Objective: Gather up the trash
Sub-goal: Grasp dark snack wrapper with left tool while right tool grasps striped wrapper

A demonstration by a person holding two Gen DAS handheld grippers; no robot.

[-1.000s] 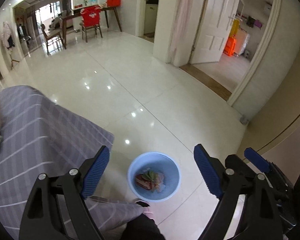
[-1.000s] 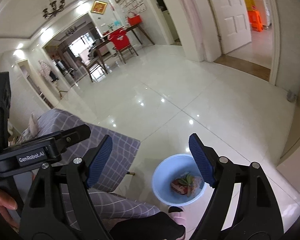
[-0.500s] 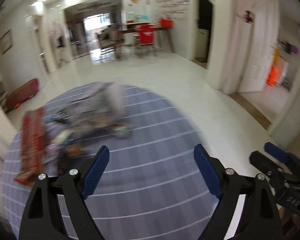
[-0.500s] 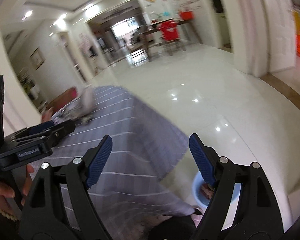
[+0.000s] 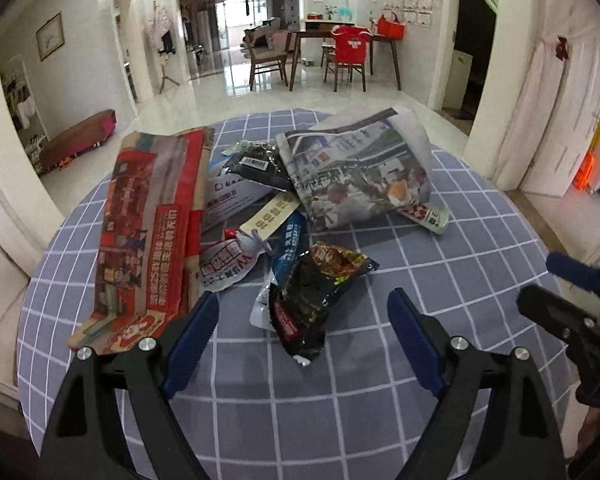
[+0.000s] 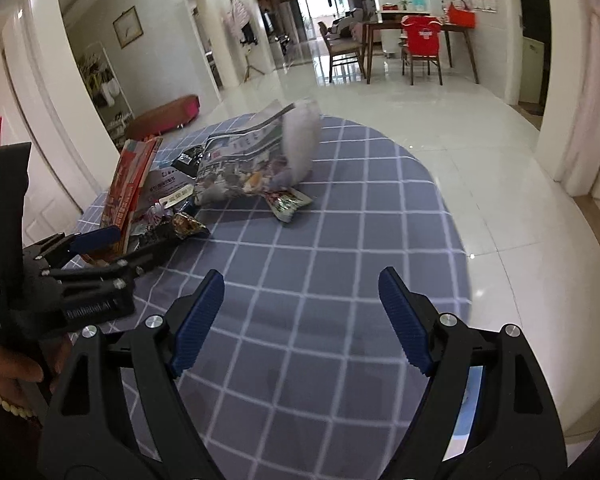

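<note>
A heap of trash lies on a round table with a grey checked cloth [image 5: 440, 280]. In it are a crumpled newspaper [image 5: 360, 168], a red printed paper [image 5: 148, 232], a black snack wrapper [image 5: 312, 296], a white and red sachet [image 5: 224, 264] and a small packet [image 5: 428, 214]. My left gripper [image 5: 302, 336] is open and empty, just short of the black wrapper. My right gripper [image 6: 302, 320] is open and empty over bare cloth, to the right of the heap. The newspaper [image 6: 256, 156] and small packet [image 6: 288, 202] also show in the right wrist view.
The table edge [image 6: 456, 240] drops to a glossy tiled floor [image 6: 480, 128] on the right. A sliver of the blue bin [image 6: 470, 396] shows behind my right finger. A dining table with chairs [image 5: 340, 48] stands far back. The left gripper's body [image 6: 60, 276] is at the left.
Both grippers have swung up from the blue bin on the floor to the table top. The trash heap has come into view in front of the left gripper. Both stayed open.
</note>
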